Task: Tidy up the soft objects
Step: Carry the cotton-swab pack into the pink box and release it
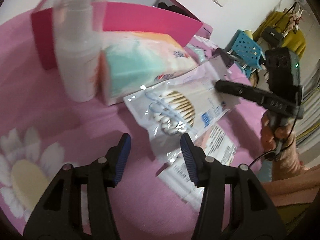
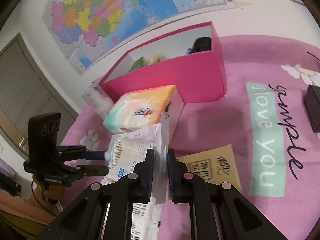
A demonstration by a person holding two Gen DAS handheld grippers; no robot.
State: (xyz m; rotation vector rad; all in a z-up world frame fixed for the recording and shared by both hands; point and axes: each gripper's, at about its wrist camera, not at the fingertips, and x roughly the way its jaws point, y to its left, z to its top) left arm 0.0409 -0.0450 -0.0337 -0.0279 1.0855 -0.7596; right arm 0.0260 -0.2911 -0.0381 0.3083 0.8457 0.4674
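Pink worktop cloth, wall map behind. Cotton swab pack lifted just in front of the tissue pack — right gripper clamped on its header edge, probably for the pink box. Left gripper apart, empty, near the pack's end. Box top open.

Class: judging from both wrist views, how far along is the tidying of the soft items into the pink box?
Done: some soft things already lie in the pink box. In hand: the right claw pinches the cotton swab bag by its edge; the left claw is open. Left: the tissue pack and the yellow packet are outside.
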